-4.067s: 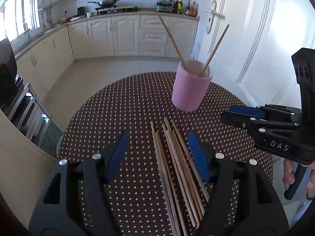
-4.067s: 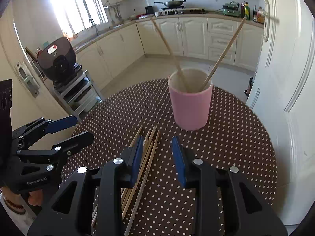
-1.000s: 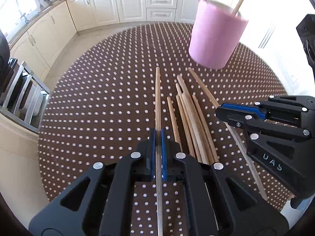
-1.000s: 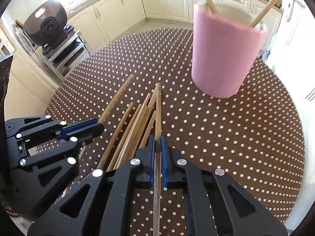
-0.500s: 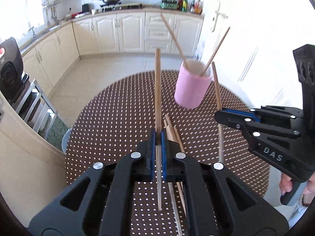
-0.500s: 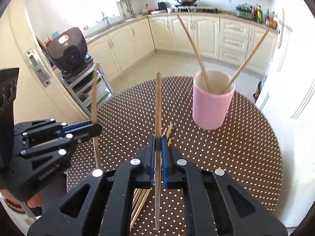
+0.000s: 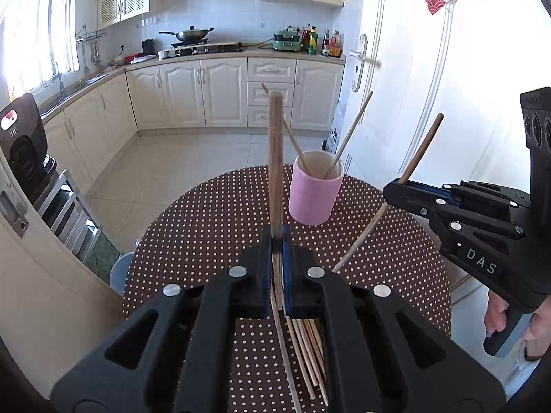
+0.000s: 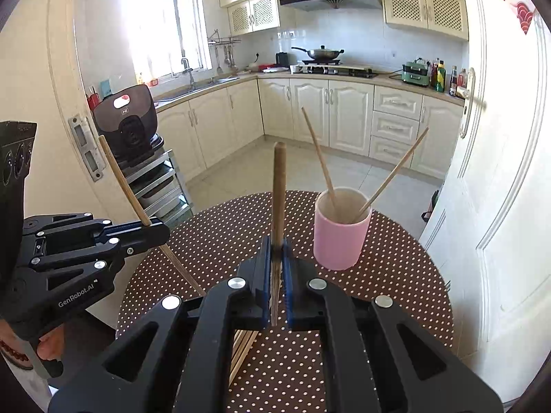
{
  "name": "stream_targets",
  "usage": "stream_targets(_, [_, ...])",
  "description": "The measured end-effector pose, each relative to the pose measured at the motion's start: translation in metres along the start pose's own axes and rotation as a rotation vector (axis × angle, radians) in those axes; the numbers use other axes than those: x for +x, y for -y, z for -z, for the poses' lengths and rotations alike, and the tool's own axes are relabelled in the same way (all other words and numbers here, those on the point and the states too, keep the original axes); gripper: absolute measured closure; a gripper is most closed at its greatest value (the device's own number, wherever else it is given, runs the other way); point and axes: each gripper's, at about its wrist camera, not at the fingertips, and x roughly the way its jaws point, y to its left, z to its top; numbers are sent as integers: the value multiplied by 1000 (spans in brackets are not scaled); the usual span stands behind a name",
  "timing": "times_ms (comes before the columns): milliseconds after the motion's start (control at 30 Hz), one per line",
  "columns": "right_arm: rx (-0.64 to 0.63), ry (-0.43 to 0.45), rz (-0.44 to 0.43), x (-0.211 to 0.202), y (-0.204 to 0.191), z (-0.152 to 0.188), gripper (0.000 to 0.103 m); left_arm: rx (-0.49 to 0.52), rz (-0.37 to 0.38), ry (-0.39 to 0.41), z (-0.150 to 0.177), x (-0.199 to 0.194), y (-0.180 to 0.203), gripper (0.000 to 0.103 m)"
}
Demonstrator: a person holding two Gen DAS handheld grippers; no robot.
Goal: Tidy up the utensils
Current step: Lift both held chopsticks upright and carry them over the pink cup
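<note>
Kitchen cabinets are standing behind a round dotted table [image 7: 213, 227], where a pink cup [image 7: 315, 194] is already holding two chopsticks. Each gripper is clamping one chopstick upright: the left gripper [image 7: 275, 241] and its chopstick [image 7: 275, 158] sitting just left of the cup, the right gripper [image 8: 275, 251] and its chopstick [image 8: 278, 189] likewise left of it, seemingly nearer. Loose chopsticks [image 7: 306, 344] are lying short of the cup. Readable: "DAS", "GenRobot.AI".

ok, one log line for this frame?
left claw: shut on chopstick | right claw: shut on chopstick | pink cup: two chopsticks inside | spare chopsticks: on table
</note>
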Motion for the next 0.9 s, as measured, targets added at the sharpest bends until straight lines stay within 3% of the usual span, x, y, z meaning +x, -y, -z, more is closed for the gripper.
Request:
stream_targets(500, [23,203,73,-35,35,-54,98,-78,13,143,-73,18,15,98])
stream_targets(900, [31,264,116,-19,54,-59,98,-185,48,294,-99,44,16,98])
